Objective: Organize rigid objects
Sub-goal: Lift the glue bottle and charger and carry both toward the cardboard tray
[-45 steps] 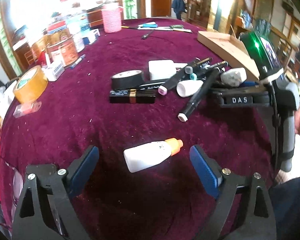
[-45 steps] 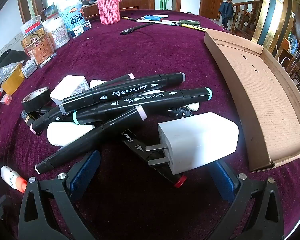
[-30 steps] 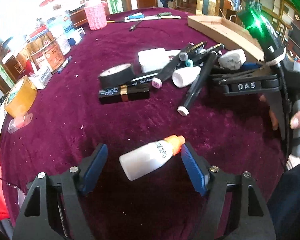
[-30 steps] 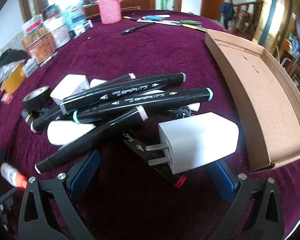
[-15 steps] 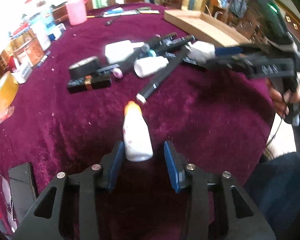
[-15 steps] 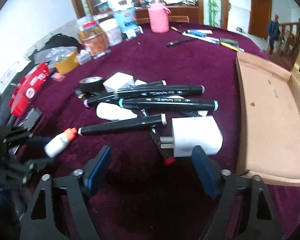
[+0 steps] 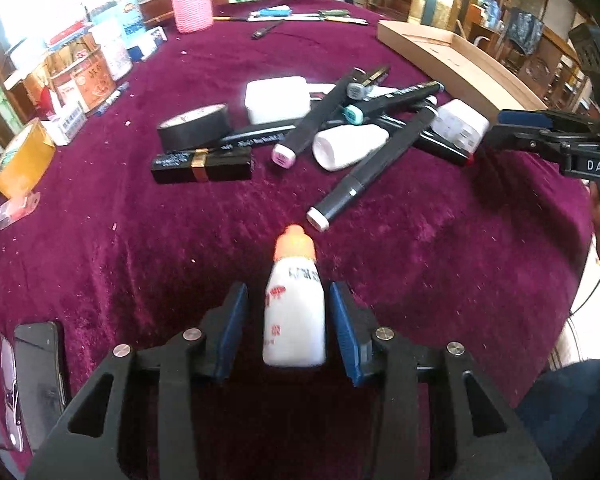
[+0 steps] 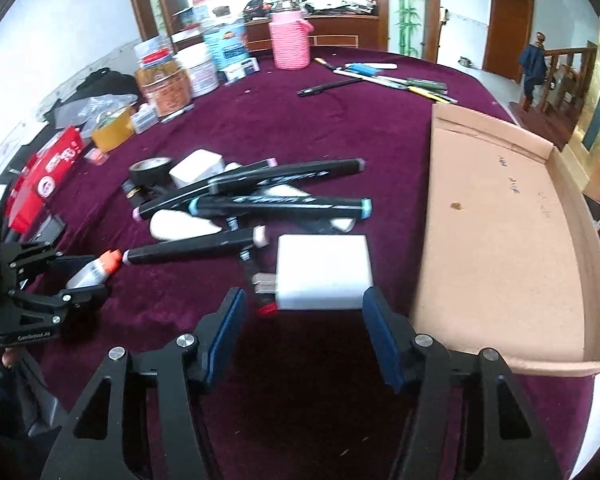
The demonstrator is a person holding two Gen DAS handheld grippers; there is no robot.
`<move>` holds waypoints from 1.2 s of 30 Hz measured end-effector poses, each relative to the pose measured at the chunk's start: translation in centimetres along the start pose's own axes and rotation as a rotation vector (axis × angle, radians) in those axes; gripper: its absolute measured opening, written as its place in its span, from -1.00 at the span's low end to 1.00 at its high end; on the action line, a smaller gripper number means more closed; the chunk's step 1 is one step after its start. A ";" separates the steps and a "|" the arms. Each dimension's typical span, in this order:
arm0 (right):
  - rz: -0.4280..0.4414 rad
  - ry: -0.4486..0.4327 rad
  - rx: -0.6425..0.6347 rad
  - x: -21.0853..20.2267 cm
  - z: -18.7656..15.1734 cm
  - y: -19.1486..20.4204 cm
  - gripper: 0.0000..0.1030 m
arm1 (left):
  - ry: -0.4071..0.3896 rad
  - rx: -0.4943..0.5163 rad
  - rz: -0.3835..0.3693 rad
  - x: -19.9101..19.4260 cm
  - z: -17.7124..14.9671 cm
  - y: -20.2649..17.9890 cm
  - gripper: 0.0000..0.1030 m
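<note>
1. In our left wrist view the small white bottle [image 7: 294, 312] now sits between the blue pads [image 7: 233, 322] of our left gripper [image 7: 290, 330]; a second and a half ago it lay crosswise on the cloth ahead of widely spread fingers.
2. The left jaws have narrowed a great deal since then. The right pad looks to touch the bottle, while a thin dark gap shows on the left, so we cannot tell whether it is truly clamped.
3. The bottle's long axis has turned from sideways to straight ahead along the fingers, and its orange cap [image 7: 294, 242] points away from us toward the marker pile [image 7: 364, 128].
4. Our right gripper [image 8: 304, 328] has pulled back and swung: the view now takes in more table and the left gripper at its left edge.
5. Its jaws are spread and narrower than before, with the white charger [image 8: 322, 270] just ahead of the tips, prongs pointing left, untouched.
6. The charger lies on the maroon tablecloth [image 8: 300, 128] beside the cardboard tray [image 8: 500, 240], at the near end of the markers.
</note>
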State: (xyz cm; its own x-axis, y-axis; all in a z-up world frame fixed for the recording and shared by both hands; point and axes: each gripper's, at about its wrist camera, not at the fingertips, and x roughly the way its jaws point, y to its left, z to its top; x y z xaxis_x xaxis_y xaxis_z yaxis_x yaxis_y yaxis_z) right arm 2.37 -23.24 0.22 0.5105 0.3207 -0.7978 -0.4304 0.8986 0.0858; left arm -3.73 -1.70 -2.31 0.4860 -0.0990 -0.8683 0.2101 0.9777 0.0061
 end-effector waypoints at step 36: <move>-0.005 0.196 -0.035 4.0 3.5 -0.1 0.01 | -0.099 -0.059 0.028 -0.3 -0.1 -0.2 -0.52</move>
State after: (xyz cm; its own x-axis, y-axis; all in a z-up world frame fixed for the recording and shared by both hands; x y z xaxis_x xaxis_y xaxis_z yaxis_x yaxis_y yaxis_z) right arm 7.05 -20.99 -0.94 0.3599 0.2487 -0.8992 -0.4552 0.8881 0.0635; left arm -4.00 -1.86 -2.14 0.5732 -0.0865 -0.8149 0.1464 0.9892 -0.0021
